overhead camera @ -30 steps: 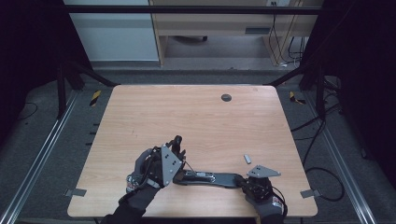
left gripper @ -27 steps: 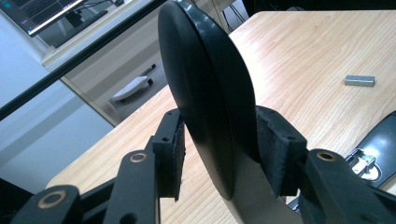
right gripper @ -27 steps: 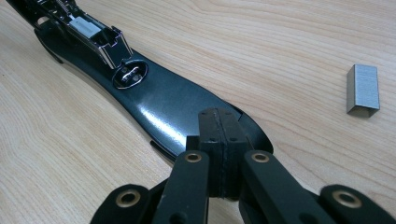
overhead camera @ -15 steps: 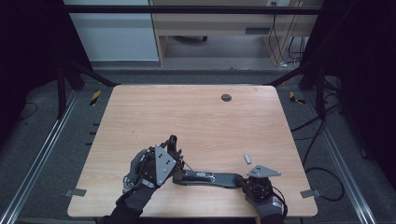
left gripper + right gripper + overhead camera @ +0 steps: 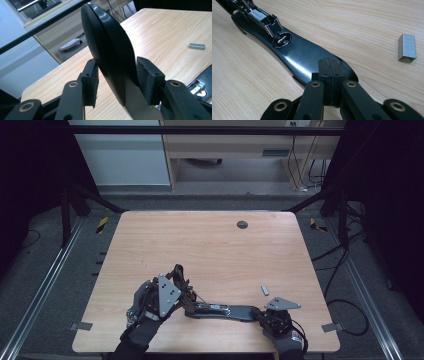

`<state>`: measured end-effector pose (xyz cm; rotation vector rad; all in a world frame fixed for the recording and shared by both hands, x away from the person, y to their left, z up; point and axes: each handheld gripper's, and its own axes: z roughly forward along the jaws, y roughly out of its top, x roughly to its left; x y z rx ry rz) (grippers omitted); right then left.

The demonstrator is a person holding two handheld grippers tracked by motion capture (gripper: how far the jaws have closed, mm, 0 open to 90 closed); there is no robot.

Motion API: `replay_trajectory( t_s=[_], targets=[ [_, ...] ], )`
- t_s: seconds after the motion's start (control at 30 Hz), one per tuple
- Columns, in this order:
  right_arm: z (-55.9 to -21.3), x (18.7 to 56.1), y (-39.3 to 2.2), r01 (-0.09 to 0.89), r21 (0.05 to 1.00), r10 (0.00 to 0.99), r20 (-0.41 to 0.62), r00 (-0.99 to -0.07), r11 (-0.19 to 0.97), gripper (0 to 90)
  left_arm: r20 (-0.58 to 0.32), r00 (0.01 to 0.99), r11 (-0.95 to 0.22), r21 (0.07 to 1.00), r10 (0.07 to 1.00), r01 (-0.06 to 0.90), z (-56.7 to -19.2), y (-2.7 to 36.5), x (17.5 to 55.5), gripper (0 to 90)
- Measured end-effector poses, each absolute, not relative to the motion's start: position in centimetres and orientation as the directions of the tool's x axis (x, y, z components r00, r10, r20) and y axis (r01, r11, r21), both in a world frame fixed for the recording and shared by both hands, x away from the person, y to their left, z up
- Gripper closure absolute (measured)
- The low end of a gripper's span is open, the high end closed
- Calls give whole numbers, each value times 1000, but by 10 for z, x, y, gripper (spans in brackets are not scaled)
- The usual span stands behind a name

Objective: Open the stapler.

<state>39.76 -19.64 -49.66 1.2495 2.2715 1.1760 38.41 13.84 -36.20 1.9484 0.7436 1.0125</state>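
Note:
A black stapler lies folded open near the table's front edge, its metal staple channel bare. My left gripper is shut on the stapler's raised lid, one pad on each side of the upright lid. At the other end my right gripper is shut, pads together with nothing between them. Its tips rest on the tail of the stapler's base. A short strip of staples lies loose on the wood, just beyond the right gripper, also seen from both grippers.
The wooden table has a small dark round cap near its far edge. Metal rails run along both sides on the floor, with cables at the right. A pale cabinet and a desk stand beyond the table.
My left gripper, still on the lid, has shifted slightly left and toward the front edge. The right gripper and the staple strip have stayed put.

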Motion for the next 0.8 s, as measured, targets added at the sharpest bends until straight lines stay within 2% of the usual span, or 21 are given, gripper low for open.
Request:
replay_trajectory(
  t_s=[0.3, 0.47, 0.8],
  targets=[
    [-496, 397, -196, 565, 772, 804, 122, -582, 291, 900, 364, 491, -488, 860, 791, 148, -364, 148, 384, 527],
    [-497, 398, -197, 564, 773, 804, 122, -582, 291, 900, 300, 483, -431, 883, 823, 187, -368, 167, 386, 516],
    [-496, 398, -197, 568, 772, 804, 128, -581, 287, 900, 273, 477, -404, 893, 836, 196, -373, 180, 384, 501]
  ],
)
